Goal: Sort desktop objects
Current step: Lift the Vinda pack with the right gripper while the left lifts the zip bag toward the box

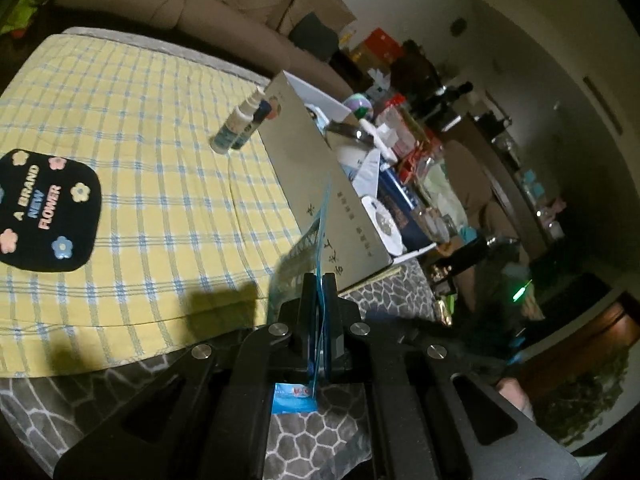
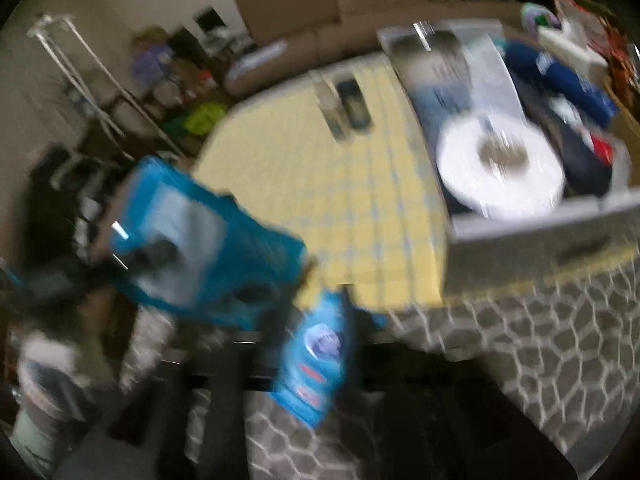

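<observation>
Left tongs [image 1: 319,280] angled down, clenched on a blue packet [image 1: 316,236] — right tongs' state too blurred to tell.

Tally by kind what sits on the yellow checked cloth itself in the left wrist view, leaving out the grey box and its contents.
Small bottles: 2, a white-capped spray bottle and a dark-capped bottle, side by side by the box.
Black flower-print mats: 1.
Total: 3.
</observation>
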Demonstrator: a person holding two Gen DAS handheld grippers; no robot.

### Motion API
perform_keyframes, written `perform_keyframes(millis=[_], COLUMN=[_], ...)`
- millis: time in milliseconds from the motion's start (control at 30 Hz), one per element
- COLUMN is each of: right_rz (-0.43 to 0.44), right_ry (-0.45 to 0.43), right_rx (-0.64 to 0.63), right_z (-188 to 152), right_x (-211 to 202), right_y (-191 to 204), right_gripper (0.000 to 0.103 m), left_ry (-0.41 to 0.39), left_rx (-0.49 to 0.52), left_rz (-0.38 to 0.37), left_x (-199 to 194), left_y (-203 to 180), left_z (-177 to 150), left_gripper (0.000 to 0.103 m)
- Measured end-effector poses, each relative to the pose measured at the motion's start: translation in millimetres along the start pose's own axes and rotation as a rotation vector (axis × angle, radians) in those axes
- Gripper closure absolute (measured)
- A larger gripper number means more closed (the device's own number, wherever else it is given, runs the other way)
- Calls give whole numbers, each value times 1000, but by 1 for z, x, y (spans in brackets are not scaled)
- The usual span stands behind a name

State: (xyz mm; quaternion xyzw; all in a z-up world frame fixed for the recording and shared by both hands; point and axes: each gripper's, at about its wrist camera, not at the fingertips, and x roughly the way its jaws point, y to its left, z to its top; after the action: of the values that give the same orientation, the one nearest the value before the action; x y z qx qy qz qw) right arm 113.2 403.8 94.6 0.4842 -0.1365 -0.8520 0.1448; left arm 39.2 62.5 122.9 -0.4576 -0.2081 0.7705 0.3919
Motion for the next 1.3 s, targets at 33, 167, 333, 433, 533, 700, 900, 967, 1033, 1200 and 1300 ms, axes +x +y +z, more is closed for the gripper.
perform_keyframes(millis=[33, 167, 333, 433, 533, 700, 900, 967, 1033, 1200, 1300], right_rz=[-5, -86, -167, -265, -331, -324, -234, -202, -204, -201, -284], right_ry=[17, 59, 55, 20, 14, -23, 18, 28, -4, 23, 32], right_rx=[30, 44, 81, 2, -83, -144, -74, 4, 78, 101, 12], right_z=[-11, -32, -46, -47, -55, -61, -52, -51, -51, -52, -55], right_x=[8, 39, 69, 77, 81, 73, 72, 65, 53, 59, 73], right_y=[-1, 14, 34, 49, 58, 48, 33, 24, 15, 14, 33], right_gripper=[44, 44, 40, 34, 35, 91, 103, 100, 79, 34, 25], left_ry=[-10, -43, -44, -41, -30, 14, 42, 32, 31, 11, -14], left_rx=[-12, -45, -66, -58, -43, -56, -33, -43, -46, -50, -75], left_rz=[-2, 4, 12, 39, 70, 151, 241, 235, 227, 203, 172], left_x=[-5, -22, -34, -34, -31, -7, 14, 15, 18, 18, 10], left_y=[3, 16, 31, 39, 47, 69, 81, 83, 84, 81, 83], left_z=[-1, -5, -12, -19, -30, -49, -57, -57, -58, -58, -55], left_gripper=[101, 101, 101, 101, 88, 76, 76, 76, 85, 88, 90])
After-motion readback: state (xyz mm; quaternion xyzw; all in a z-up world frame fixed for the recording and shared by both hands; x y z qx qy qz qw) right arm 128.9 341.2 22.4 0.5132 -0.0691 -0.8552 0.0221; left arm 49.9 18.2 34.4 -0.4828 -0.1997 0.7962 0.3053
